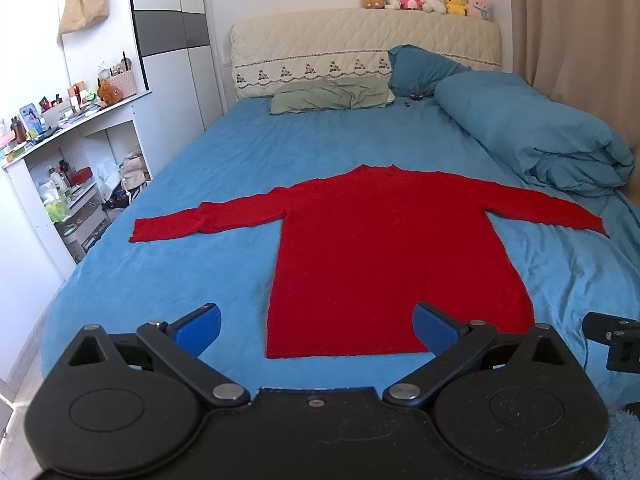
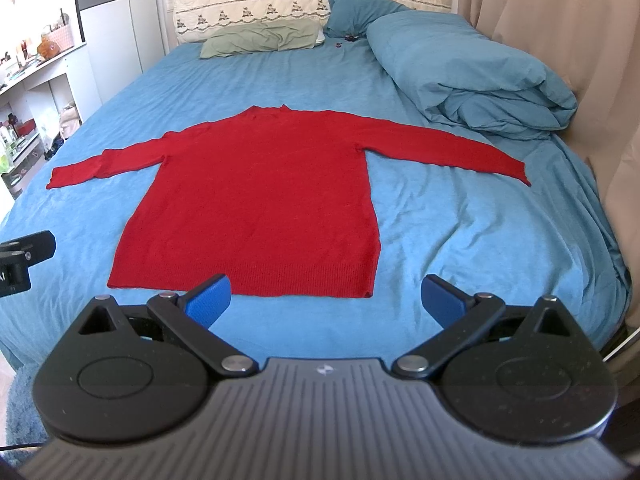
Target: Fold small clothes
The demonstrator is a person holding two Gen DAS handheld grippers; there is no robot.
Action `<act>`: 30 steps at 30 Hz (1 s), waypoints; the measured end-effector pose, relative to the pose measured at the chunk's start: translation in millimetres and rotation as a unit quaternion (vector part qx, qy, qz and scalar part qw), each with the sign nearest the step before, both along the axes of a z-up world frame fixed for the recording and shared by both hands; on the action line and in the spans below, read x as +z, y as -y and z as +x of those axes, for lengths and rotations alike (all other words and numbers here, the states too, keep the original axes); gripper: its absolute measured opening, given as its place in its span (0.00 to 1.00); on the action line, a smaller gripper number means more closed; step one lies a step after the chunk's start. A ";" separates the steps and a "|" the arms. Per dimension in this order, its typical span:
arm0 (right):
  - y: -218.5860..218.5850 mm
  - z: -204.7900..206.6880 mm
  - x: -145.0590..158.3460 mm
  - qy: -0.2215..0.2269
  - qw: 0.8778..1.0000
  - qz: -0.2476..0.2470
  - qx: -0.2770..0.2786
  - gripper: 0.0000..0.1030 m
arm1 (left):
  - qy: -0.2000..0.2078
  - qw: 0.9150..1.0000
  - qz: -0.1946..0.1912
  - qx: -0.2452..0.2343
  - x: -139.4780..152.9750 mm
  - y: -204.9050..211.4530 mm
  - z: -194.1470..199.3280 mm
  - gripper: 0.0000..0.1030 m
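Note:
A red long-sleeved sweater [image 1: 392, 248] lies flat on the blue bed sheet [image 1: 180, 272], sleeves spread out to both sides, hem toward me. It also shows in the right wrist view [image 2: 256, 208]. My left gripper [image 1: 316, 330] is open and empty, held just short of the hem's left part. My right gripper [image 2: 326, 300] is open and empty, just short of the hem's right corner. Each gripper's edge shows in the other's view.
A rolled blue duvet [image 1: 536, 136] lies on the bed's right side. A green pillow [image 1: 328, 96] and a blue pillow [image 1: 420, 68] lie at the headboard. Cluttered white shelves [image 1: 60, 168] stand left of the bed. A curtain [image 2: 560, 20] hangs on the right.

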State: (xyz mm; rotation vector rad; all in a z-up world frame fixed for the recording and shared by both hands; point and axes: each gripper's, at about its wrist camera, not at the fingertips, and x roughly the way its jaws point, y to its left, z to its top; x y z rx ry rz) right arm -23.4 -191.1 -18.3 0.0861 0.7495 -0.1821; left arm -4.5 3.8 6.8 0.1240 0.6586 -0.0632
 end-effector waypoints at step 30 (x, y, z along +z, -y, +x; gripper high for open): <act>-5.7 -2.5 0.7 -0.001 1.000 0.002 0.004 1.00 | 0.007 1.000 -0.004 -0.002 3.9 -0.6 -5.5 1.00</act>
